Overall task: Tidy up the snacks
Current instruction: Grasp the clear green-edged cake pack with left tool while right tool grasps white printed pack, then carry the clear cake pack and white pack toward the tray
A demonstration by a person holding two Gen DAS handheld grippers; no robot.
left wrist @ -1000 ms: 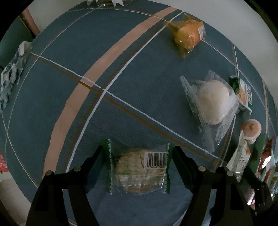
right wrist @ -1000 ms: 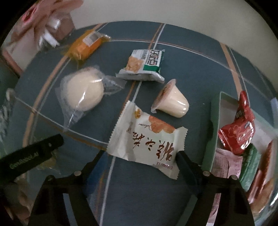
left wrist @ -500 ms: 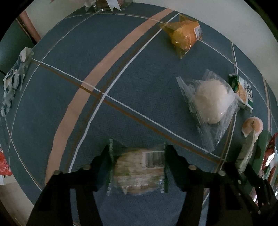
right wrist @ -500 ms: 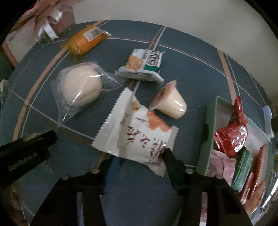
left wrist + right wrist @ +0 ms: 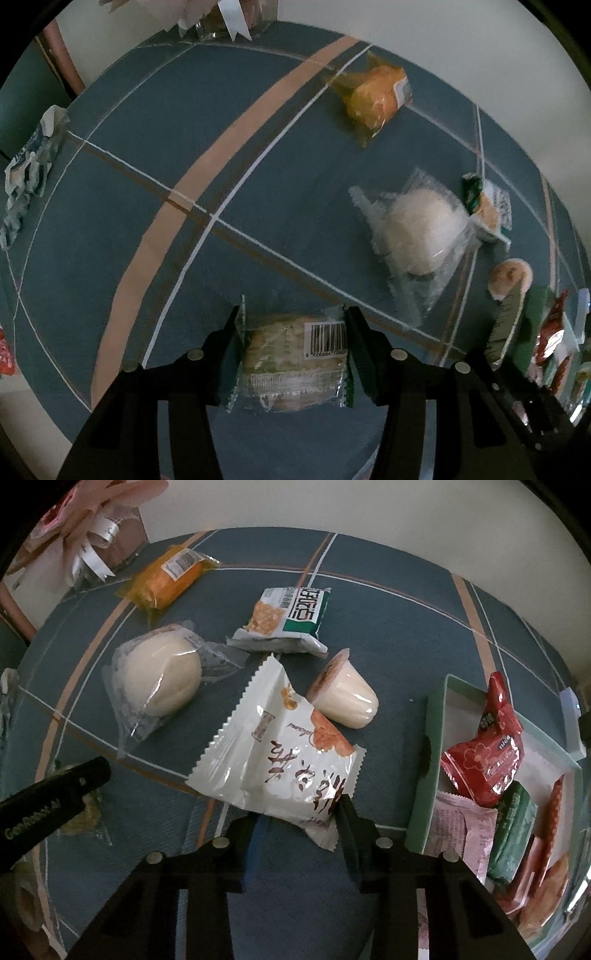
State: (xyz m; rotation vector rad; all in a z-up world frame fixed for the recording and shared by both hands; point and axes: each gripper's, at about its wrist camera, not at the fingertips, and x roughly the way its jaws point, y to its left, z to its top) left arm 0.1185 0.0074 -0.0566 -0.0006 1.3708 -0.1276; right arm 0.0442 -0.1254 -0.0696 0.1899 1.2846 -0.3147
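My left gripper [image 5: 291,328] is shut on a clear green-edged cracker pack [image 5: 291,365] with a barcode, just above the blue cloth. My right gripper [image 5: 299,812] is shut on the near end of a white snack packet [image 5: 280,746] with brown lettering, lifted and tilted. A green tray [image 5: 436,716] with several packed snacks, a red packet [image 5: 487,753] on top, is at the right. A wrapped white bun [image 5: 159,679], a jelly cup [image 5: 343,694] on its side, a green-white cracker pack [image 5: 288,620] and an orange cake pack [image 5: 170,579] lie on the cloth.
The blue checked tablecloth [image 5: 184,147] covers the table. A crumpled wrapper [image 5: 29,173] lies at the left edge. A ribboned gift box [image 5: 96,542] stands at the far left corner. The left gripper's black finger [image 5: 51,797] shows in the right wrist view.
Both grippers have closed on their packets. The white packet has lifted and tilted. The cracker pack is now squeezed between the left fingers.
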